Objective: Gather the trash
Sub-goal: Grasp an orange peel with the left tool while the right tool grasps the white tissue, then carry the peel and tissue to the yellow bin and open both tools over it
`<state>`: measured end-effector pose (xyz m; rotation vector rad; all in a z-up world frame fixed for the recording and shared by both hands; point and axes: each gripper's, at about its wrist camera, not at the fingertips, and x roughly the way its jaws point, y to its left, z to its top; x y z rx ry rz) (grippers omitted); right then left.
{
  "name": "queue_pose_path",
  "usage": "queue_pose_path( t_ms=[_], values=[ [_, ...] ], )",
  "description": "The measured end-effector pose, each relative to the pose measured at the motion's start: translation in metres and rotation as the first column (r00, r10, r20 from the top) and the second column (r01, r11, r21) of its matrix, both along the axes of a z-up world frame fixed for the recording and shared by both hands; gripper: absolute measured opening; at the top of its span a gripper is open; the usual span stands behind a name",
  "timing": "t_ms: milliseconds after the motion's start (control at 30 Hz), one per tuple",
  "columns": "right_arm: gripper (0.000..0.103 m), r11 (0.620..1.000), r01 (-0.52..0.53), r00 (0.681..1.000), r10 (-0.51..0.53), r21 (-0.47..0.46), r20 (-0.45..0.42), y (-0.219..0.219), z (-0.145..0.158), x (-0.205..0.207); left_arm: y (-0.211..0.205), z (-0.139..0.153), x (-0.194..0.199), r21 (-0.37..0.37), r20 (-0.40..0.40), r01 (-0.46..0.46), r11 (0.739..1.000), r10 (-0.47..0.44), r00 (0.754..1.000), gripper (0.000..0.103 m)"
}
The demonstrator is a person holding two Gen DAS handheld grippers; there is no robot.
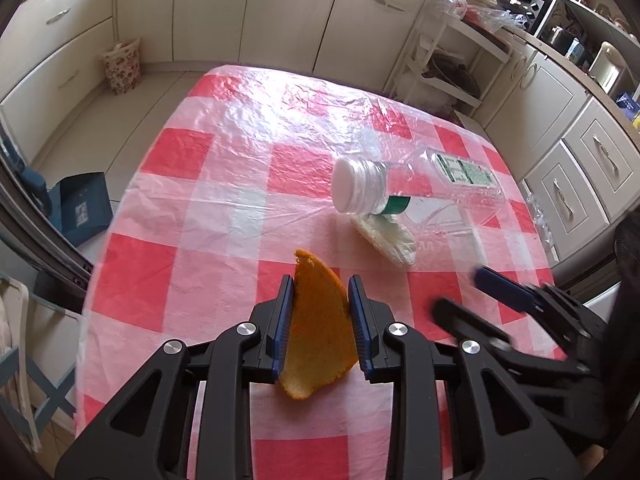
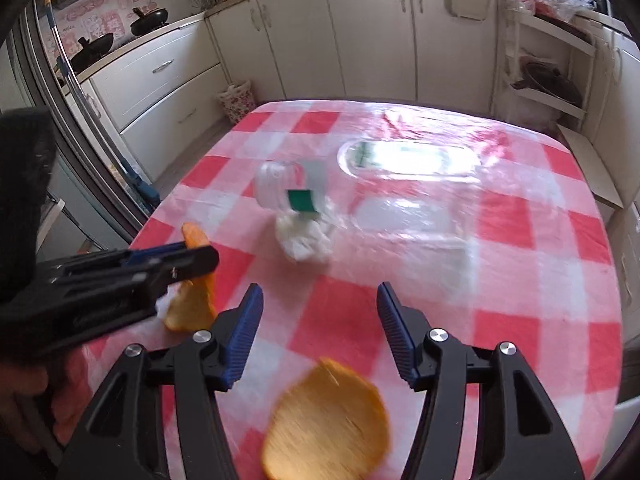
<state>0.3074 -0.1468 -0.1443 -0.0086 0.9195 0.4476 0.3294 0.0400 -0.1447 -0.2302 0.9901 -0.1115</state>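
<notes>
My left gripper [image 1: 318, 312] was clamped on a wedge of orange peel [image 1: 318, 328] — both blue pads pressed against its sides, the peel standing on edge between them with its tip poking up past the fingertips. From the right wrist view that same peel [image 2: 192, 300] showed beside the left gripper [image 2: 188, 256], held above the near left corner of the table.

My right gripper [image 2: 320, 312] stood with its jaws apart, nothing pinched between the pads. A 2nd piece of orange peel [image 2: 328, 428], rounder and blurred, sat low in that view below the fingertips, free of both pads; I could not tell whether it lay flat on the cloth.

The table [image 1: 224, 152] wore a red-and-white checked cloth under a clear plastic sheet. Further out from the peels lay a clear plastic bottle [image 1: 448, 184] on its side, white cap [image 1: 354, 190] toward me, a green band at the neck. A crumpled white tissue [image 1: 386, 238] lay just under the cap end, touching the bottle. In the right wrist view the bottle [image 2: 408, 160] and tissue [image 2: 304, 240] were smeared by blur.

On the floor by the cabinets stood a flowered bag [image 1: 122, 66], well apart from the table.
</notes>
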Motion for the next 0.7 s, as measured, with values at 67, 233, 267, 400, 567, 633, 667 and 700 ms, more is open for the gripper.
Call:
queue_pose_path(
  t_ms=[67, 233, 267, 400, 567, 633, 667, 700],
  values=[
    [0.056, 1.000, -0.004, 1.000, 0.004, -0.006, 0.002, 0.013, -0.005, 0.012, 0.006, 0.002, 0.000, 0.009, -0.001, -0.008, 1.000, 0.008, 1.000, 0.026],
    [0.052, 0.999, 0.032, 0.999, -0.031, 0.012, -0.040, 0.024, -0.020, 0.039, 0.025, -0.001, 0.003, -0.007, -0.032, -0.027, 1.000, 0.027, 0.999, 0.026],
    [0.050, 0.999, 0.040, 0.999, -0.040, 0.008, -0.032, 0.025, -0.020, 0.042, 0.028, -0.003, 0.004, -0.015, -0.040, -0.029, 0.999, 0.028, 0.999, 0.026],
    [0.023, 0.999, 0.024, 0.999, -0.025, -0.021, -0.048, 0.030, -0.019, 0.050, 0.033, -0.005, 0.007, -0.044, -0.049, -0.021, 0.999, 0.019, 0.999, 0.025],
    [0.018, 1.000, -0.023, 0.998, 0.022, -0.013, -0.055, 0.026, -0.006, 0.037, 0.015, 0.001, 0.005, -0.065, -0.026, 0.056, 0.996, -0.058, 0.998, 0.017],
    [0.018, 0.999, -0.041, 0.998, 0.040, -0.016, -0.041, 0.021, 0.003, 0.026, 0.008, 0.004, 0.003, -0.067, -0.016, 0.088, 0.994, -0.089, 0.996, 0.004],
    [0.018, 0.999, -0.044, 0.998, 0.043, -0.019, -0.035, 0.017, 0.008, 0.021, 0.004, 0.005, 0.002, -0.069, -0.013, 0.098, 0.993, -0.099, 0.995, 0.004],
    [0.018, 0.999, -0.043, 0.999, 0.043, -0.022, -0.031, 0.013, 0.010, 0.017, 0.000, 0.007, -0.001, -0.073, -0.006, 0.109, 0.991, -0.109, 0.994, 0.004]
  ],
)
